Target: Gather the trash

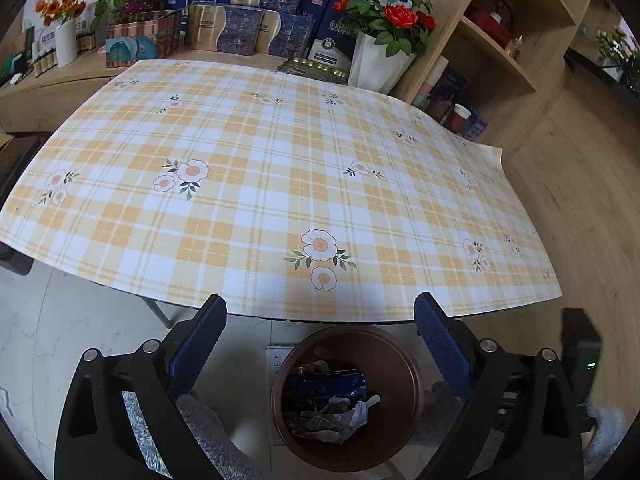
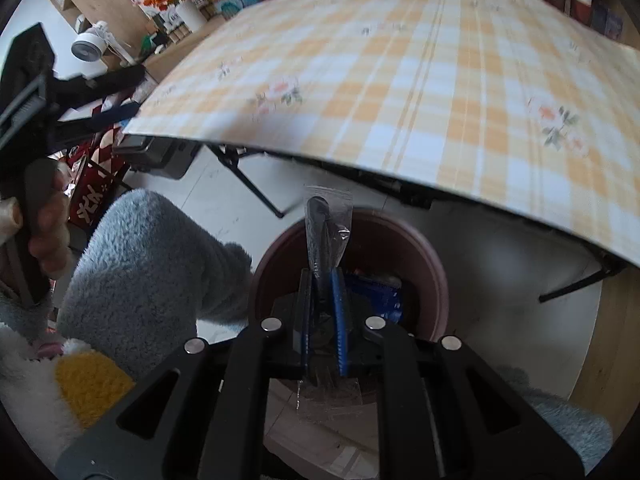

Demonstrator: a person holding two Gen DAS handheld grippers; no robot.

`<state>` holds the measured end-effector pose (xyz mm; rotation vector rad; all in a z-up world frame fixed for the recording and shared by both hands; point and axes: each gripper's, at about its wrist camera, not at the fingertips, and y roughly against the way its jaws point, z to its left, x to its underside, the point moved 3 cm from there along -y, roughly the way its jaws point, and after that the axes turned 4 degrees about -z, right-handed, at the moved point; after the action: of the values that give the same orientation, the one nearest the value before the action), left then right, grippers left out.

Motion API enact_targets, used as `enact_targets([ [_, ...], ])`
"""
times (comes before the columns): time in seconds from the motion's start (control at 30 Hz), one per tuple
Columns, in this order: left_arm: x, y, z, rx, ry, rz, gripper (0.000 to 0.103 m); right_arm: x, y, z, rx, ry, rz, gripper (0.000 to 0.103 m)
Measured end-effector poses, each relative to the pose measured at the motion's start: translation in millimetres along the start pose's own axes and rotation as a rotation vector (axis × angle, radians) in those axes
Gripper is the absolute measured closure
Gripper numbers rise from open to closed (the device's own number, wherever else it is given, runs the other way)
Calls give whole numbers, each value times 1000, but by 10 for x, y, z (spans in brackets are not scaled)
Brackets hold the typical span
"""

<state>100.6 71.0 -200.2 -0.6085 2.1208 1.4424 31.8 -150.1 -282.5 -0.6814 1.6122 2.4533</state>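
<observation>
A round brown bin (image 1: 412, 384) stands on the floor under the table's near edge, holding a blue packet (image 1: 332, 384) and crumpled paper (image 1: 336, 416). My left gripper (image 1: 320, 312) is open and empty, above the bin at the table edge. My right gripper (image 2: 322, 280) is shut on a clear plastic wrapper with a dark object inside (image 2: 324, 220), held above the bin (image 2: 432, 276). The blue packet (image 2: 380, 296) shows inside the bin.
A table with a yellow plaid floral cloth (image 1: 280, 168) fills the view. Boxes (image 1: 248, 28) and flower pots (image 1: 376, 60) line its far side. A wooden shelf (image 1: 512, 40) stands at the right. Folding table legs (image 2: 248, 184) flank the bin.
</observation>
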Motion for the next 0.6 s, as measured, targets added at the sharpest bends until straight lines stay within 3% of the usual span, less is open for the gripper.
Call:
enact_targets([
  [0.37,52,78,119,-17,13,-2,11,5,-442,-71,-14,-43,117,88],
  [0.5,16,113,134,-23,2,-18,11,11,-485,-99,1,-50,120,62],
  [0.57,3,135,131,-28,-4,-27,11,-4,-461,-87,10,-43,108,60],
  [0.6,-5,147,125,-32,-8,-33,11,-20,-454,-75,16,-42,106,49],
])
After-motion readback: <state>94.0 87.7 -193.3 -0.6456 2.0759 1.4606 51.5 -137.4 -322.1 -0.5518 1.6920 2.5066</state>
